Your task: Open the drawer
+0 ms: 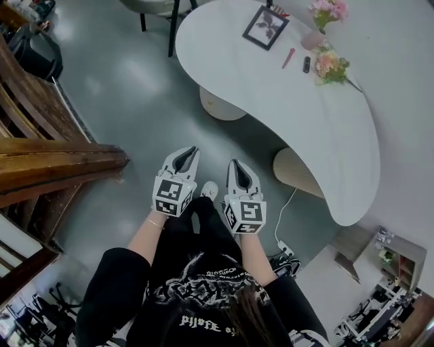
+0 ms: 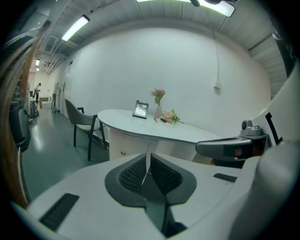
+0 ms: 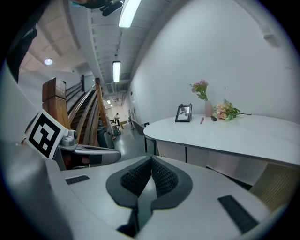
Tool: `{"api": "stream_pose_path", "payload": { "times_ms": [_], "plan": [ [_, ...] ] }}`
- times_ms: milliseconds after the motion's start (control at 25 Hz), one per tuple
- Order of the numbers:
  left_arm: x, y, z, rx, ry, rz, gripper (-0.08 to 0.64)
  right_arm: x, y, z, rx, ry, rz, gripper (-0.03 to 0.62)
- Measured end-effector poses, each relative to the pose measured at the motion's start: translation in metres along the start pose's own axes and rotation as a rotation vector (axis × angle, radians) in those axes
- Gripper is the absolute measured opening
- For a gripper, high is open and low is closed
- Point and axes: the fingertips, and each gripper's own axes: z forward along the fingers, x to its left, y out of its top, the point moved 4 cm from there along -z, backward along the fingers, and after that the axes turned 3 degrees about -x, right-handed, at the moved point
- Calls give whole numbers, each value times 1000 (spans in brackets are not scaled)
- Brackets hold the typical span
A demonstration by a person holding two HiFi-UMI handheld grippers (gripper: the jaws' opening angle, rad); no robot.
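Observation:
A white curved table (image 1: 305,101) stands ahead of me on rounded pedestals. The near pedestal (image 1: 220,105) has a small round knob (image 2: 123,152) on its front, which looks like a drawer front. I hold both grippers side by side at waist height over the grey floor, well short of the table. My left gripper (image 1: 190,151) (image 2: 149,156) is shut with nothing between its pads. My right gripper (image 1: 234,165) (image 3: 151,160) is also shut and empty. Each gripper shows at the edge of the other's view.
A wooden staircase (image 1: 47,159) rises at the left. A dark-legged chair (image 2: 83,124) stands at the table's far end. On the table are a picture frame (image 1: 266,27), a pink vase of flowers (image 1: 324,15) and a bouquet (image 1: 330,66). A white cable and power strip (image 1: 283,245) lie on the floor.

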Motion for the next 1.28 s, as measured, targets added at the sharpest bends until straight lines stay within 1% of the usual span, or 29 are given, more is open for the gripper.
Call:
{"api": "stream_pose_path", "payload": {
  "times_ms": [200,280,360,480,640,680,760,920,1080,1280],
  "plan": [
    [13,-12,25,-6,4,13,28,-2,-10,13,-13,-3,18,26],
    [17,-19,33,-9,10,16,28,-1,-15,15,-16,-3,11,26],
    [22,-26,41,-6,-5,0,29,0,-23,19,-5,-9,-3,26],
    [36,-35,56,4,-39,-48,28,0,-33,33,1,-20,-7,26],
    [48,-41,77,-7,-23,-22,29,-8,-44,42,-5,-37,3,26],
    [50,-43,81,-11,-19,-19,39,-11,-48,43,-4,-42,5,26],
    [55,-47,91,-17,-18,-19,111,-13,-57,47,3,-45,9,26],
    [69,-54,112,-13,-21,0,141,-12,-74,61,18,-42,17,26],
    [79,-60,133,-4,-29,33,164,-14,-76,73,4,-48,49,26],
    [90,-75,170,18,-36,28,166,-18,-87,92,16,-29,15,26]
  ]
}}
